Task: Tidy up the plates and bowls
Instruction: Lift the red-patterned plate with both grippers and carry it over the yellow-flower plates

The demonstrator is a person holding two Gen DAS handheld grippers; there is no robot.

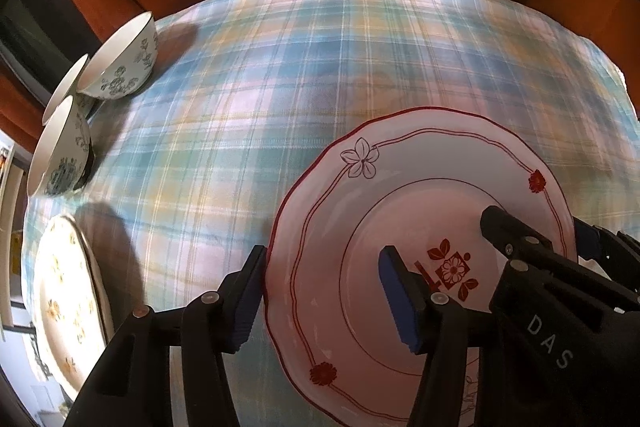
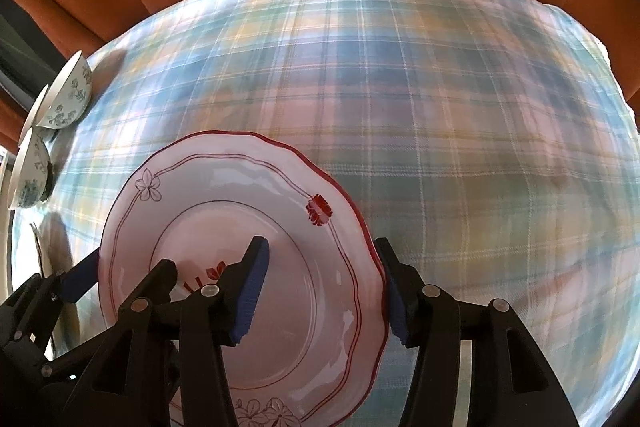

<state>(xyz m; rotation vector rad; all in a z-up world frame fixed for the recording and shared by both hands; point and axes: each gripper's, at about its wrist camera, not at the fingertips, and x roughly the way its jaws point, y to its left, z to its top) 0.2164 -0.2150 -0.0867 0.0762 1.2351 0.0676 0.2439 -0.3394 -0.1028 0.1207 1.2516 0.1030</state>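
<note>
Glazed ceramic on woven cloth, matt black plastic in my hands

I see a glossy glazed plate (image 2: 224,187) with red line-work, its smooth face throwing back pale highlights, on a soft woven plaid tablecloth (image 2: 440,107), matt and faintly wrinkled. My left gripper (image 1: 324,291) and right gripper (image 2: 324,287) look like matt black plastic with small shiny metal pins and ribbed blue pads (image 2: 250,291), rubbery-looking. At far left, floral bowls (image 1: 120,67) look like smooth glazed ceramic; a yellow-flowered plate (image 1: 64,299) at near left shines too.
</note>
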